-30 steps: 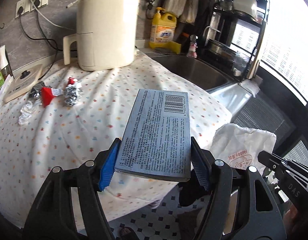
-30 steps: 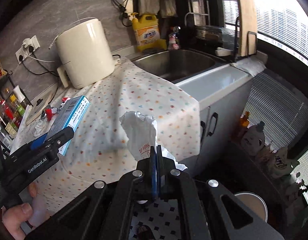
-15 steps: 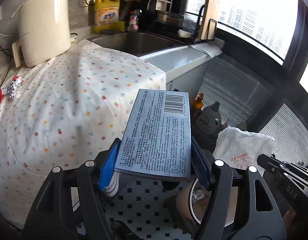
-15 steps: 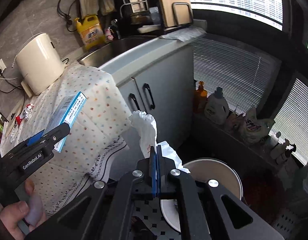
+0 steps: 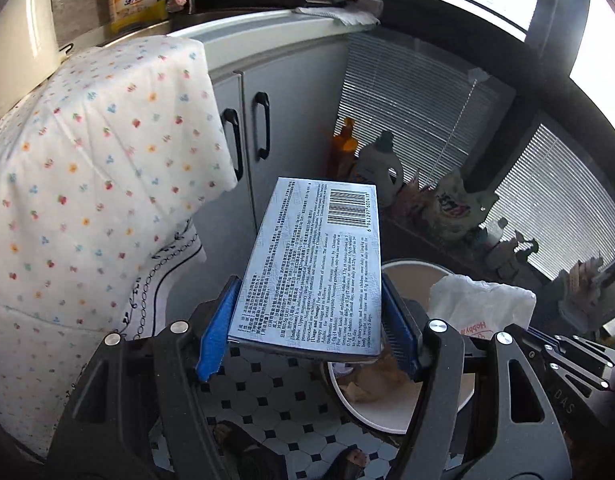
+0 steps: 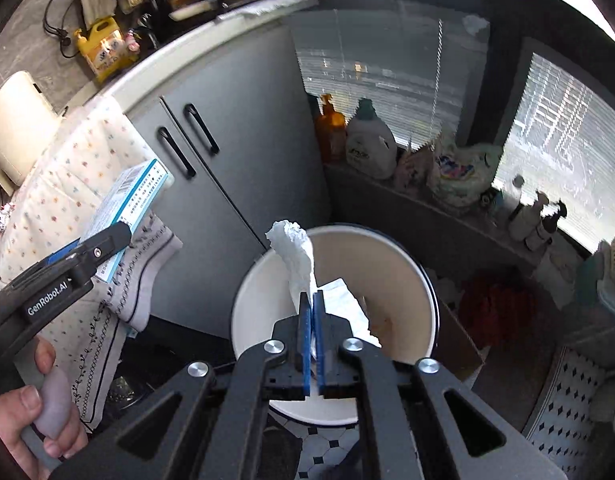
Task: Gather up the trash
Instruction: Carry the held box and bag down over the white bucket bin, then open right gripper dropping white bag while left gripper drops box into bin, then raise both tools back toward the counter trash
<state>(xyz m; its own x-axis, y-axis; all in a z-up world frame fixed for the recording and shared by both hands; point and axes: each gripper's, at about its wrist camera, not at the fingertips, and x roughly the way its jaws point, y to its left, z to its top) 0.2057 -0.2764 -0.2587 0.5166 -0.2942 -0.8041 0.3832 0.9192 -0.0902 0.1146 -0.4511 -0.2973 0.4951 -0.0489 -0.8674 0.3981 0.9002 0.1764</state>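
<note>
My left gripper [image 5: 309, 286] is shut on a flat grey-blue medicine box [image 5: 315, 268] with a barcode, held above the floor beside the white round trash bin [image 5: 387, 414]. In the right wrist view the box [image 6: 127, 200] and left gripper [image 6: 107, 244] hang left of the bin [image 6: 387, 280], apart from it. My right gripper [image 6: 312, 300] points down into the bin's mouth, its jaws opening slightly while the pads still pinch a crumpled white plastic bag [image 6: 295, 252]. The bag [image 5: 479, 304] sticks up above the rim. Paper scraps lie inside the bin.
Grey cabinet doors [image 6: 235, 152] with black handles stand behind the bin. A dotted tablecloth [image 5: 87, 160] hangs at the left. Bottles [image 6: 367, 140] and bags line the window ledge. A cardboard box [image 6: 459, 336] sits by the bin. A hand [image 6: 47, 400] grips the left handle.
Both grippers swung from over the table, past the counter, down toward the floor. The bin has come into view under the right gripper. Box and bag stay held.
</note>
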